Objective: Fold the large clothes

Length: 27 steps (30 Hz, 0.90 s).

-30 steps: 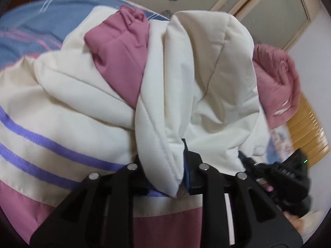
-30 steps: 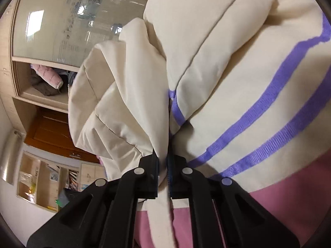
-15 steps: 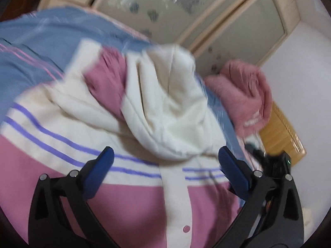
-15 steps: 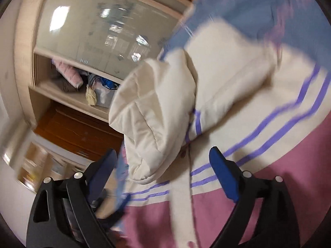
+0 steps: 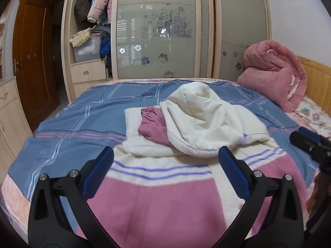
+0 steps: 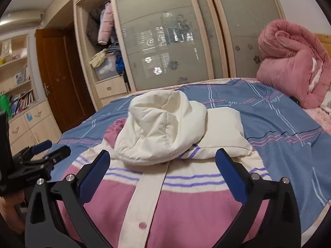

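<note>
Blue plaid bed [image 5: 78, 124], pink-cream jacket [image 5: 165, 196] spread flat, frosted wardrobe [image 5: 157, 31] behind, both hand-held grippers [image 5: 165, 157] [image 6: 161, 159] released, empty

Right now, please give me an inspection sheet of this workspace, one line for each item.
Surface: bed with a blue checked sheet, wrinkled.
Job's things: pink and cream hooded jacket lies flat, front up; its cream hood is folded down onto the chest, sleeves folded in.
Clutter: rolled pink quilt by the headboard.
Grippers: left tool and right tool both open, nothing between the pads, above the jacket; the right one's jaws have just been opening.
Cables: nothing seen.
Surroundings: wardrobe with frosted sliding doors, one side open and full of clothes; brown door; bookshelves.
</note>
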{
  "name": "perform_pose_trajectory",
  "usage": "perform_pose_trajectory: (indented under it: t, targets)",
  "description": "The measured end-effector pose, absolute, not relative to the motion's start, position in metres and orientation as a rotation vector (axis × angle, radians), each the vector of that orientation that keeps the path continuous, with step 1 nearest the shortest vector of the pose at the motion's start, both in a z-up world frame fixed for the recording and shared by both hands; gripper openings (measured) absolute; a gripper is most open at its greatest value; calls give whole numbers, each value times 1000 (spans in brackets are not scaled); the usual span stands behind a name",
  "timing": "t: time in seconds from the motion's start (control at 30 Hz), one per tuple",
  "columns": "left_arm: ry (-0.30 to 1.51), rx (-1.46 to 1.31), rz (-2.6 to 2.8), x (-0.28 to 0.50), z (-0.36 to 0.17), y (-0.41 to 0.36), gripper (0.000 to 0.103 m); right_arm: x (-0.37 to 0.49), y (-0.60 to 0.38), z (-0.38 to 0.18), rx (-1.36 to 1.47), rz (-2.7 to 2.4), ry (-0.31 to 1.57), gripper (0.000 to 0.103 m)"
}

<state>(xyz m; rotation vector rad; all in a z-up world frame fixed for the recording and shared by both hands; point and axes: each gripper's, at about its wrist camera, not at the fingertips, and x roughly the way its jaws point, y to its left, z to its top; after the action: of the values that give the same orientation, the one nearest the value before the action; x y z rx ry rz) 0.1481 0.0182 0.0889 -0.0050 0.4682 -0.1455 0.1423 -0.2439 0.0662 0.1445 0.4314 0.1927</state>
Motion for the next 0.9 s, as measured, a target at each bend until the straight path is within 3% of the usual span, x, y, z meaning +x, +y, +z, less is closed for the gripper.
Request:
perform_pose_trajectory:
  t: [0.43,0.9]
  targets:
    - [485,31,-158,44,54,10,101,12,-261,45,85,137,351,102]
    - [572,18,-174,-2,13,28,101,-12,-269,22,139,171,406,102]
